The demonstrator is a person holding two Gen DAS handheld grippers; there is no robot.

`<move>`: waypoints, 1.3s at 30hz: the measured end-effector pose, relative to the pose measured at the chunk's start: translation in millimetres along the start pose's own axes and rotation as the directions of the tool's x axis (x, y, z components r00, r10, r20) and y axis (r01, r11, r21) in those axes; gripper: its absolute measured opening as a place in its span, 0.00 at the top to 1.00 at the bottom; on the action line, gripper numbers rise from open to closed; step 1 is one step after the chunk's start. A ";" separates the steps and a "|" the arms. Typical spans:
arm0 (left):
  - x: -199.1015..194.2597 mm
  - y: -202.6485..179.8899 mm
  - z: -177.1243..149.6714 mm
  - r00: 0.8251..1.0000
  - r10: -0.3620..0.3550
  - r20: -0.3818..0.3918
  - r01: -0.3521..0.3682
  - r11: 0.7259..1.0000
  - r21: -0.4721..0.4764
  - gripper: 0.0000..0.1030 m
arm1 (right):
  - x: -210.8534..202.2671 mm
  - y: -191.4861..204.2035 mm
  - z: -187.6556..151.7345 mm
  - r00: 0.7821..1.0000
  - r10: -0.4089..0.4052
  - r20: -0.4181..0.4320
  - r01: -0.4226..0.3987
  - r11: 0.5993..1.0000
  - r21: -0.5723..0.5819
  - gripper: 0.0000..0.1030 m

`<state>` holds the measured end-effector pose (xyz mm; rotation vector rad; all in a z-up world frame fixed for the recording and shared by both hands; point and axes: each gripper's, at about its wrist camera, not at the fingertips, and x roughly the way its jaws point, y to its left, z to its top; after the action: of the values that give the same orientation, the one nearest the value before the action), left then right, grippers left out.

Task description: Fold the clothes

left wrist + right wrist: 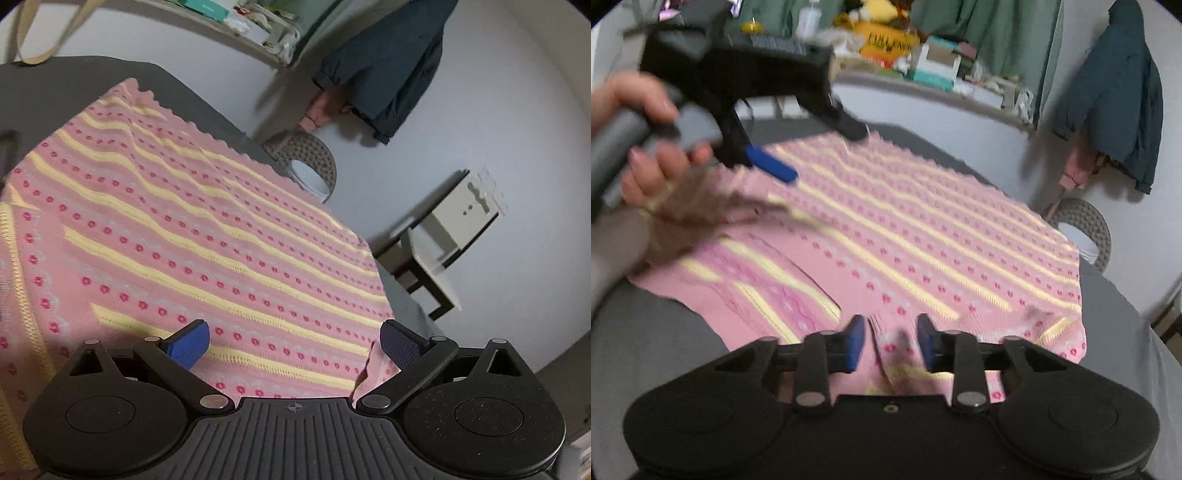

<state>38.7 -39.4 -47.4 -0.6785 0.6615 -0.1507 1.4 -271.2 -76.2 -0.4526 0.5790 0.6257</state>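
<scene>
Pink knit garment with yellow stripes and red dots, spread flat over a grey table, filling the centre of both views. Left gripper at lower centre of its view, jaws wide apart above the cloth, holding nothing. Right gripper at lower centre, partly parted, with a raised fold of the garment's near edge between the blue pads; grip uncertain through blur. Hand at upper left holding the other tool.
</scene>
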 end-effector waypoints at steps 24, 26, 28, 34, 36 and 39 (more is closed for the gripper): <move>22.3 -50.6 -38.9 0.962 -0.233 -0.141 0.246 0.966 0.080 0.04 | -69.1 -87.8 -33.6 0.995 -0.019 0.094 -0.022 0.909 0.417 0.59; 27.7 -63.5 -48.7 0.949 -0.262 -0.176 0.285 0.952 0.117 0.04 | -83.1 -124.9 -55.2 0.994 -0.106 0.030 0.070 0.814 0.576 0.59; 32.6 -77.0 -59.9 0.936 -0.279 -0.216 0.319 0.930 0.181 0.04 | -82.7 -153.4 -79.2 0.992 -0.126 -0.016 0.096 0.667 0.739 0.59; 35.0 -135.6 -110.5 0.894 -0.278 -0.352 0.434 0.735 0.521 0.04 | -60.7 -190.2 -112.1 0.987 -0.091 0.135 -0.091 0.382 0.920 0.60; 31.3 -153.1 -128.0 0.880 -0.274 -0.387 0.467 0.640 0.610 0.04 | -38.9 -202.6 -114.0 0.982 -0.041 0.184 -0.161 0.330 0.930 0.60; 26.4 -169.0 -144.2 0.856 -0.313 -0.413 0.517 0.552 0.654 0.04 | -5.2 -214.1 -116.8 0.979 0.025 0.204 -0.203 0.285 0.937 0.60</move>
<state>-15.4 -256.3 -39.6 0.0246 0.5917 -0.9379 95.6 -492.9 -113.9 0.8357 0.7414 0.3270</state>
